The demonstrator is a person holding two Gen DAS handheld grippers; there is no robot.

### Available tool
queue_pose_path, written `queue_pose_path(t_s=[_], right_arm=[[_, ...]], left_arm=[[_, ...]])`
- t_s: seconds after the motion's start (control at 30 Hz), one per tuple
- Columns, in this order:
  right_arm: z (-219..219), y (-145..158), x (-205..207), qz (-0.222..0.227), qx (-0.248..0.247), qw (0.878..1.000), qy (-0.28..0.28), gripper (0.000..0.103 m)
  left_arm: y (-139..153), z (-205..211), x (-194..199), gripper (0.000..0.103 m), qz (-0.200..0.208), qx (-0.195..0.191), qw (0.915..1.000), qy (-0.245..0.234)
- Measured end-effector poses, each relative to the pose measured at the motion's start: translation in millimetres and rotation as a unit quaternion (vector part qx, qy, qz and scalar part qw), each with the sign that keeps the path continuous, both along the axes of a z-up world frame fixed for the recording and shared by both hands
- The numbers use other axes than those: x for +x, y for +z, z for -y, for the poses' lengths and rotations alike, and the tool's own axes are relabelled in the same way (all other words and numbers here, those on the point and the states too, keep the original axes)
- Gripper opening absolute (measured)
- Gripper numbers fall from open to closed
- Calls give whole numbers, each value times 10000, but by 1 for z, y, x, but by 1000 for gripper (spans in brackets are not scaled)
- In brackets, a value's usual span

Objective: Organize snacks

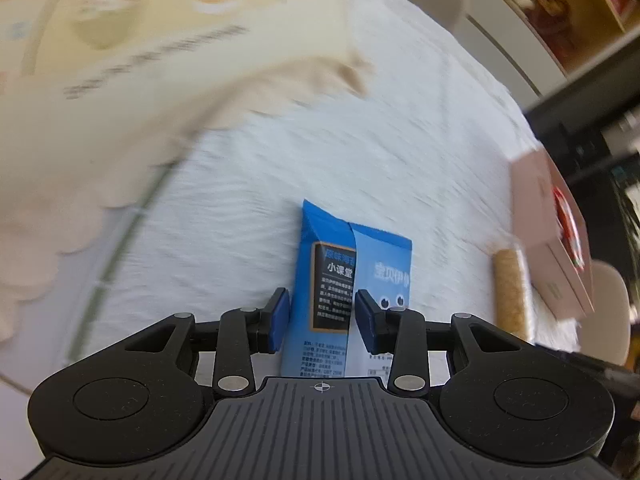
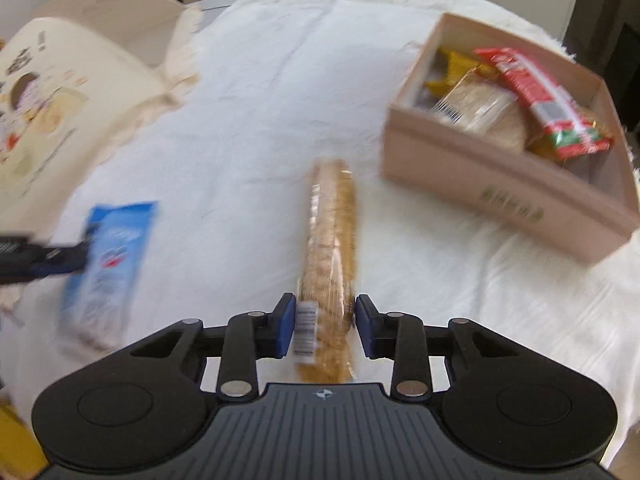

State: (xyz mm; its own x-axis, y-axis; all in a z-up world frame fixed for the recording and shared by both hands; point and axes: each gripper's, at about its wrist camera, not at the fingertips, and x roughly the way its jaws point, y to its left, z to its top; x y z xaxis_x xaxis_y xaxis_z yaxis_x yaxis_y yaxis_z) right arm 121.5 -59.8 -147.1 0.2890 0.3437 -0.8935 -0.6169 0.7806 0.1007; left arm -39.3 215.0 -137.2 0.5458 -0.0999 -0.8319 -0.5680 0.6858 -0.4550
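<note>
One blue snack packet (image 1: pixel 344 280) sits clamped in the left gripper (image 1: pixel 322 320); one brown cracker pack (image 2: pixel 330 264) sits clamped in the right gripper (image 2: pixel 326 322), both above the white tablecloth (image 2: pixel 260 100). Farther right, one pink box (image 2: pixel 500 184) holds several snacks, including one red packet (image 2: pixel 540 100).

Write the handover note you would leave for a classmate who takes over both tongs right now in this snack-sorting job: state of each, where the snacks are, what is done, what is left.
Left tongs: shut on the blue snack packet, held above the white tablecloth.
Right tongs: shut on the long cracker pack, pointing out over the cloth.
Pink box: on the table ahead and to the right of the right tongs. It already holds a red packet, a cracker pack and yellow wrappers.
Cream box: at far left; contents not visible.
Done: some snacks are in the pink box.
Left: place both held packs, probably in the pink box.
</note>
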Motion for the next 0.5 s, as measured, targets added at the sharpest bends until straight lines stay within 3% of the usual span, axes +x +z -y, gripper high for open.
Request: queue_pose_path(t_s=[0.23, 0.4, 0.47, 0.5], right_arm=[[10, 0, -36, -310, 177, 9993, -66, 32], [7, -1, -59, -129, -20, 9998, 155, 36], [5, -3, -66, 87, -233, 9995, 190, 53], [5, -4, -67, 184, -306, 9993, 149, 56]], left_arm=[[-2, 41, 38, 41, 62, 267, 9955, -908], [1, 76, 55, 41, 17, 718, 9820, -1744], [2, 87, 57, 41, 12, 975, 9742, -2038], [3, 91, 56, 45, 9, 1126, 9712, -2101]])
